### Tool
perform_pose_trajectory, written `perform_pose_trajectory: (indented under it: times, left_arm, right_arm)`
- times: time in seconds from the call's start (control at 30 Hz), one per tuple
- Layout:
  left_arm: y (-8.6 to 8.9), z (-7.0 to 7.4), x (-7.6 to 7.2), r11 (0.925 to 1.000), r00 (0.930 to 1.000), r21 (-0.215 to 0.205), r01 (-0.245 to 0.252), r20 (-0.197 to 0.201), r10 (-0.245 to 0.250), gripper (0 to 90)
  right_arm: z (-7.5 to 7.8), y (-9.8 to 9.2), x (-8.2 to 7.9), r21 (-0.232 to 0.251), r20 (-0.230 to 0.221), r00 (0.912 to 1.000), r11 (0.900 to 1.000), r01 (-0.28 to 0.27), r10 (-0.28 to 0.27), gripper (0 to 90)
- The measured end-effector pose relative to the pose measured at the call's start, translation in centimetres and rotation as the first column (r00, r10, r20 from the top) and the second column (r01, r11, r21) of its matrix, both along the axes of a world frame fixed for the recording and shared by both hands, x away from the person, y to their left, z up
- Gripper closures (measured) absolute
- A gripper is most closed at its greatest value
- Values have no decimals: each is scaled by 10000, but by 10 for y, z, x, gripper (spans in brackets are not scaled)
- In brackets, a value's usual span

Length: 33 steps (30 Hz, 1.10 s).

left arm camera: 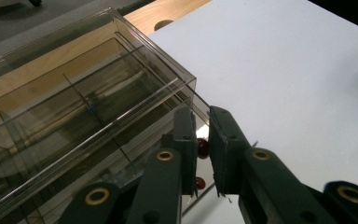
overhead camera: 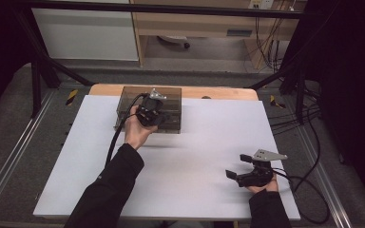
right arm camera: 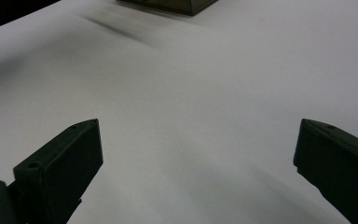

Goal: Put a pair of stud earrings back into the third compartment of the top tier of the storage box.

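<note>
Left gripper view looks along the left gripper point(left arm camera: 202, 154), whose two black jaws stand almost together, pinched on the thin clear wall of a smoky transparent plastic organiser box point(left arm camera: 88, 93). One jaw is inside that wall, the other outside over the white table top point(left arm camera: 298, 70). Between and just behind the jaws sits a small dark red round object point(left arm camera: 202, 146), with a second one point(left arm camera: 198, 181) lower down; what they are is too small to tell. Beyond the jaws the box stretches away, split by clear dividers into compartments, and past its far edge a strip of bare wood point(left arm camera: 168, 11) shows.

From the high view, the left gripper point(overhead camera: 153, 114) sits over the near right part of the box point(overhead camera: 128, 102), which stands at the far edge of the white sheet. The right gripper point(overhead camera: 240, 166) rests well apart from it, low at the near right, its jaws spread wide with nothing but table between them; the right gripper view confirms this, with a corner of the box point(right arm camera: 177, 5) far ahead.

The step in hand looks like handling the box by its wall, dragging or opening it. The next move probably calls for a steady pull that keeps the thin wall from slipping out of the pinch, with the idle gripper free to steady the box.
</note>
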<state>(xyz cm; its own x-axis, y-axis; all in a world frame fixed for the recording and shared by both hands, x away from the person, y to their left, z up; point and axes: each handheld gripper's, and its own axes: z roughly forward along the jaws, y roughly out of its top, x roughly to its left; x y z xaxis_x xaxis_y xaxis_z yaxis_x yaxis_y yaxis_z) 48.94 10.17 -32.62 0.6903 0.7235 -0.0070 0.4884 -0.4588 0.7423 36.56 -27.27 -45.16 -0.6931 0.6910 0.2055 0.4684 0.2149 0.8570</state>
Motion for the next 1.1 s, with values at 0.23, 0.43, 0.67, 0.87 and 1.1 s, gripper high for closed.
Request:
perform_pose_trajectory:
  times: [0.23, 0.43, 0.67, 0.87, 1.1]
  left_arm:
    - [-4, -10, 6, 10000, 9999, 26, -32, -117, 32, 811]
    - [-5, -19, 11, 10000, 9997, 17, -47, -233, 48, 811]
    - [-7, -31, 13, 10000, 9992, 35, -53, -406, 54, 811]
    - [-7, -39, 14, 9999, 9985, 119, -55, -552, 62, 810]
    - [-4, -29, 7, 9995, 9994, -316, 34, -348, -45, 728]
  right_arm:
    - [0, 0, 0, -15, 13, 10000, 10000, -9, 9, 17]
    - [0, 0, 0, -2, 8, 10000, 10000, -8, 8, 18]
    - [0, 0, 0, -54, 21, 10000, 10000, -19, 19, 18]
    - [0, 0, 0, -46, 15, 10000, 10000, -9, 9, 17]
    - [0, 0, 0, -19, 3, 10000, 10000, -6, 6, 18]
